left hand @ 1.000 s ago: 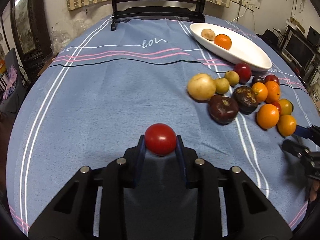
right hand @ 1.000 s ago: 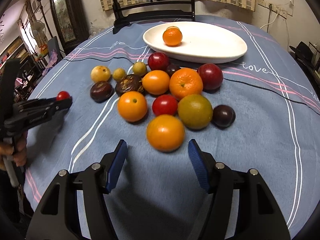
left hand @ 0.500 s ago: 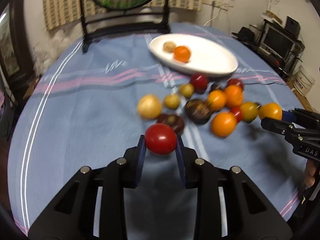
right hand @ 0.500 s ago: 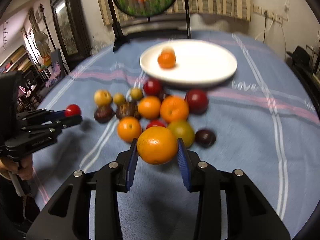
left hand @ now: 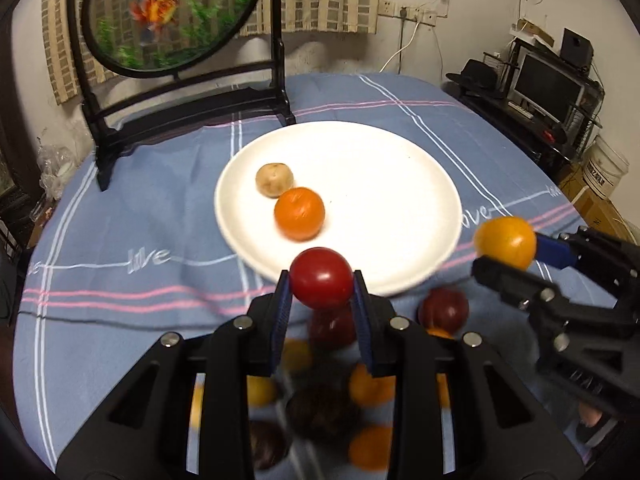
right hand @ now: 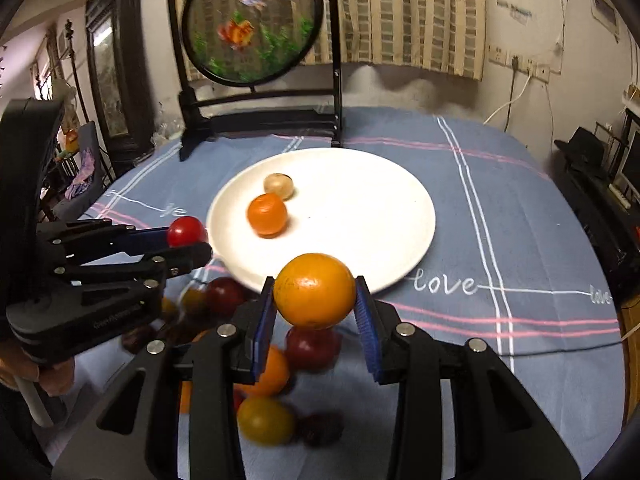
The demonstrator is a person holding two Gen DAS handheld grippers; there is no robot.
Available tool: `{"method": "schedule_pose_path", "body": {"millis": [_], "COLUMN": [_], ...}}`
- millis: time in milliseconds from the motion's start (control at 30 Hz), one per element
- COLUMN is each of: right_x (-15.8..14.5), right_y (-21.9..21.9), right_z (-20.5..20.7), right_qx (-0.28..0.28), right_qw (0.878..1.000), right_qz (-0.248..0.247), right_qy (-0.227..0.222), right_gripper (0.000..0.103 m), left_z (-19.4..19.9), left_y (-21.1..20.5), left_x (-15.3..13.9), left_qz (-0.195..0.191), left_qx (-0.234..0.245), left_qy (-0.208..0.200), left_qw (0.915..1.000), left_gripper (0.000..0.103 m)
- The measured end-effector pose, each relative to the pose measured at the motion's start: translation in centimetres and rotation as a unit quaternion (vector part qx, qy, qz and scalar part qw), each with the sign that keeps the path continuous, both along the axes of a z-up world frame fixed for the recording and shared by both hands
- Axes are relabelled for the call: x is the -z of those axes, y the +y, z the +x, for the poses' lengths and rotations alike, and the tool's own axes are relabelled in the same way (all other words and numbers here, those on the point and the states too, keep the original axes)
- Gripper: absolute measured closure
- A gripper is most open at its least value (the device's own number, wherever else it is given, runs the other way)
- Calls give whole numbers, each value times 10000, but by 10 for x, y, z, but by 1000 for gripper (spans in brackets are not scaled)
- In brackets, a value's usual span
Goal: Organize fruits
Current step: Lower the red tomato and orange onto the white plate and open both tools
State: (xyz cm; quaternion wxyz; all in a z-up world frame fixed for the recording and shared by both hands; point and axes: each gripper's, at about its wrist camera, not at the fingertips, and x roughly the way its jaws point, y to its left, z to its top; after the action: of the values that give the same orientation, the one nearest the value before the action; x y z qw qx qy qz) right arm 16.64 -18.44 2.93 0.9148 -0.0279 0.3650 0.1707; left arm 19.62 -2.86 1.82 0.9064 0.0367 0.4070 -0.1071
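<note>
Fruits are held in both grippers above the near edge of the plate: the left gripper pinches a small red tomato between its blue pads, and the right gripper, whose jaws have just been closing, now clamps a round orange between its own pads. Each tool shows in the other's view, the right one at the right edge of the left wrist view with its orange raised beside the plate rim, the left one at the left edge of the right wrist view with the tomato close to the rim. Beyond the fingertips lies the white plate, which carries a pale brown fruit and, touching it on the near side, a smaller orange fruit. Below and behind the grippers, blurred, the loose pile of fruit rests on the blue striped tablecloth: dark red, orange and yellowish pieces close together, partly hidden by the gripper frames. Past the plate, at the far edge of the table, stands a round fish picture in a black frame. A monitor on a dark shelf sits off to the right of the table.
</note>
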Motion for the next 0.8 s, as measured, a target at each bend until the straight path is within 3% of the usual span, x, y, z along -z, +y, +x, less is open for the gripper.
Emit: {"method": "schedule_pose_path", "body": {"millis": [300,333,367,400,467,600,800], "right_x": [24,27,30,30,27,20,8], "right_y": [4,4,3,2,-3,-7,-19], "right_z": [44,47,49,47,43,36,17], "right_qx": [37,62,83,124,185,159,259], "right_qw": [9991,9989,9987,9988,9993,9997,9995], "right_qz": [-228,-267,-274,-274,-276,-151,75], "right_qy": [346,389,418,380,177,145,161], "right_gripper": [64,63,51,43,43,43,43], "left_z": [48,51,52,52,51,41,12], "left_y": [-15,-16,-16,-16,-14,-7,5], "left_x": [29,32,34,34,32,25,6], "left_qz": [78,92,91,99,73,-17,75], "left_qx": [-4,-10,-23,-61,-97,-135,-207], "left_qy": [334,387,407,368,303,275,-56], "left_qw": [9994,9992,9991,9993,9995,9995,9997], "left_gripper": [71,68,58,56,45,41,24]}}
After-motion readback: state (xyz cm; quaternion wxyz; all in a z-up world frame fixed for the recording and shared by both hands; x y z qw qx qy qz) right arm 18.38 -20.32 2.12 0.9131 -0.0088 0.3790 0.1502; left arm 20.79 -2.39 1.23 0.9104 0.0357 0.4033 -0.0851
